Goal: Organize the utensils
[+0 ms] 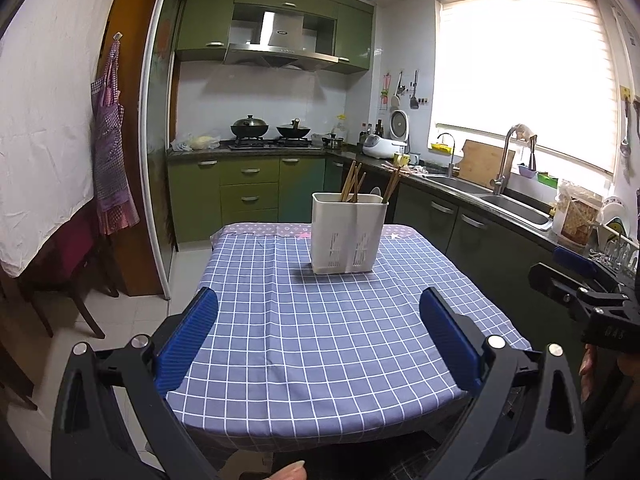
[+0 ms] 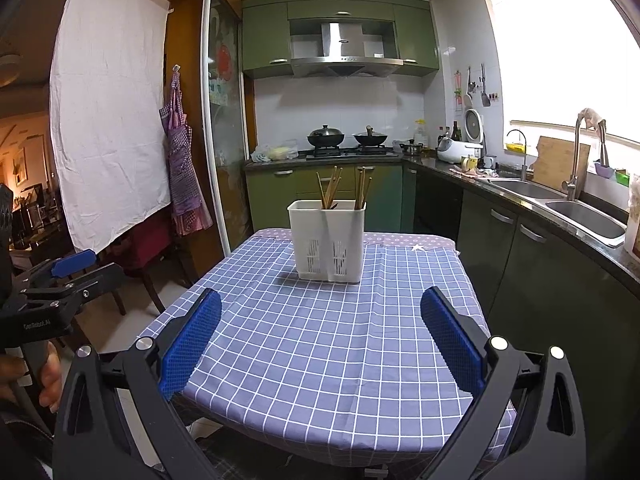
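A white two-compartment utensil holder (image 1: 349, 234) (image 2: 327, 240) stands upright at the far middle of the table, with several wooden chopsticks (image 1: 352, 184) (image 2: 332, 190) in both compartments. My left gripper (image 1: 318, 304) is open and empty, held above the table's near edge. My right gripper (image 2: 320, 304) is open and empty, also held above the near edge. The right gripper shows at the right edge of the left wrist view (image 1: 580, 280). The left gripper shows at the left edge of the right wrist view (image 2: 72, 270).
The table wears a blue checked cloth (image 1: 320, 340) (image 2: 340, 340). A green kitchen counter with a sink (image 1: 500, 200) (image 2: 560, 200) runs along the right. A stove with pans (image 1: 272, 132) stands at the back. A chair (image 2: 136, 248) and an apron (image 1: 110, 152) are at the left.
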`<action>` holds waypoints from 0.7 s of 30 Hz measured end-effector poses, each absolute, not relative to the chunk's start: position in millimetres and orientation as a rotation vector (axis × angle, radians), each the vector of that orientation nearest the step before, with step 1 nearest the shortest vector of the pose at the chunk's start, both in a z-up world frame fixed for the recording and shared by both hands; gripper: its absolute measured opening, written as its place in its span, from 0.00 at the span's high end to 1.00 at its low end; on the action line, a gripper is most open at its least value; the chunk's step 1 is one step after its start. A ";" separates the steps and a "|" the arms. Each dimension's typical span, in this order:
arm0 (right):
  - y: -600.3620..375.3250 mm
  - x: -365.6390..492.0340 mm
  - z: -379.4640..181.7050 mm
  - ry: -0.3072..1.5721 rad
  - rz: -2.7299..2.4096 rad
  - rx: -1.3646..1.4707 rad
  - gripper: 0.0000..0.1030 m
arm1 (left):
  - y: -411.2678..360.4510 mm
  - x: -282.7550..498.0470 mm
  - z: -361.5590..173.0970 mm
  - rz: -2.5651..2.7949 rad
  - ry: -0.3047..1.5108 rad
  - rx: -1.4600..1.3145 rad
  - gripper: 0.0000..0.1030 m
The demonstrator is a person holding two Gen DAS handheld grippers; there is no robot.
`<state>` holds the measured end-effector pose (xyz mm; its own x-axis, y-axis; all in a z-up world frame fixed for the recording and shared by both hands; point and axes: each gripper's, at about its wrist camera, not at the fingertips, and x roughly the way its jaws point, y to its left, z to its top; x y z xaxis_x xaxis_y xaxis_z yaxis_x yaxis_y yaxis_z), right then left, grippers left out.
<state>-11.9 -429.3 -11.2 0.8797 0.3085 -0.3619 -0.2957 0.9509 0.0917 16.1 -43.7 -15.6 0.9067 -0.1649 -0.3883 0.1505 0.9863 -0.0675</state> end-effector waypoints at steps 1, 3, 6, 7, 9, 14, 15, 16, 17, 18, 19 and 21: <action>-428.6 -12.0 -11.5 0.383 0.315 0.035 0.05 | -43.9 16.1 -15.7 -0.164 0.404 -0.036 0.07; -428.8 -10.9 -11.8 0.383 0.315 0.035 0.05 | -44.6 15.6 -16.3 -0.166 0.406 -0.032 0.07; -427.8 -11.6 -12.0 0.380 0.315 0.035 0.05 | -46.5 15.7 -16.4 -0.166 0.407 -0.028 0.07; -428.2 -12.2 -12.5 0.379 0.315 0.036 0.05 | -46.5 15.9 -16.4 -0.169 0.408 -0.028 0.07; -427.8 -12.7 -12.8 0.378 0.314 0.038 0.05 | -47.4 15.6 -16.6 -0.170 0.408 -0.026 0.07; -428.1 -13.7 -14.0 0.378 0.313 0.039 0.05 | -48.7 15.0 -17.1 -0.172 0.407 -0.027 0.07; -427.8 -13.8 -14.2 0.378 0.314 0.039 0.05 | -48.8 15.0 -17.2 -0.173 0.408 -0.027 0.07; -427.5 -13.4 -14.1 0.379 0.313 0.037 0.05 | -48.7 15.0 -17.2 -0.173 0.408 -0.026 0.07; -427.8 -13.6 -14.0 0.379 0.312 0.036 0.05 | -48.6 15.0 -17.1 -0.172 0.408 -0.026 0.07; -428.2 -13.9 -13.9 0.379 0.312 0.036 0.05 | -48.4 15.1 -17.2 -0.172 0.408 -0.027 0.07; -428.2 -13.7 -13.9 0.380 0.313 0.038 0.05 | -48.4 15.1 -17.3 -0.174 0.409 -0.028 0.07; -427.5 -14.2 -14.2 0.380 0.312 0.036 0.05 | -48.1 14.7 -17.2 -0.173 0.408 -0.027 0.07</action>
